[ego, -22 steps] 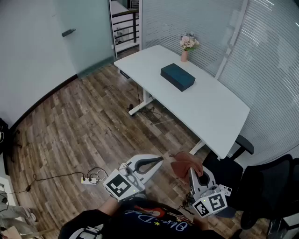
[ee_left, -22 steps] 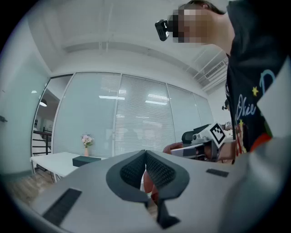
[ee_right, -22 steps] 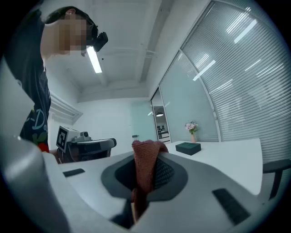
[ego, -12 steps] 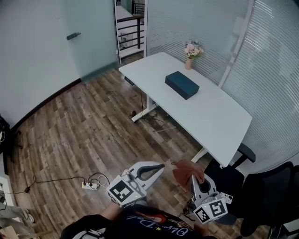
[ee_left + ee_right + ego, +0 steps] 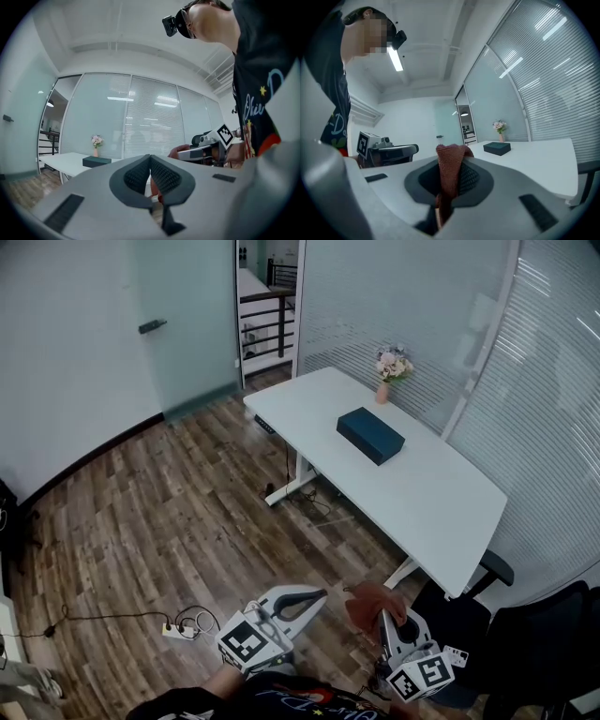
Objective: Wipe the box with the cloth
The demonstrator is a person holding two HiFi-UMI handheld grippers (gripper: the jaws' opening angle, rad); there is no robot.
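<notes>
A dark teal box [image 5: 370,435] lies flat on the white desk [image 5: 427,502], far ahead of both grippers; it also shows small in the left gripper view [image 5: 96,161] and the right gripper view [image 5: 497,148]. My right gripper [image 5: 382,611] is shut on a reddish-brown cloth [image 5: 372,602], which stands up between its jaws [image 5: 449,173]. My left gripper [image 5: 314,593] is shut with nothing in it, its jaws pressed together [image 5: 150,165]. Both are held low over the floor, well short of the desk.
A small vase of flowers [image 5: 391,367] stands at the desk's far end. Black office chairs [image 5: 506,634] sit at the right. A power strip with cables [image 5: 183,628] lies on the wooden floor. A glass wall with blinds [image 5: 525,418] runs behind the desk; a glass door [image 5: 183,324] stands at the back.
The whole view has shifted: the desk and box sit slightly lower and further right in the head view. Both grippers stay shut and low, the cloth still held in the right one.
</notes>
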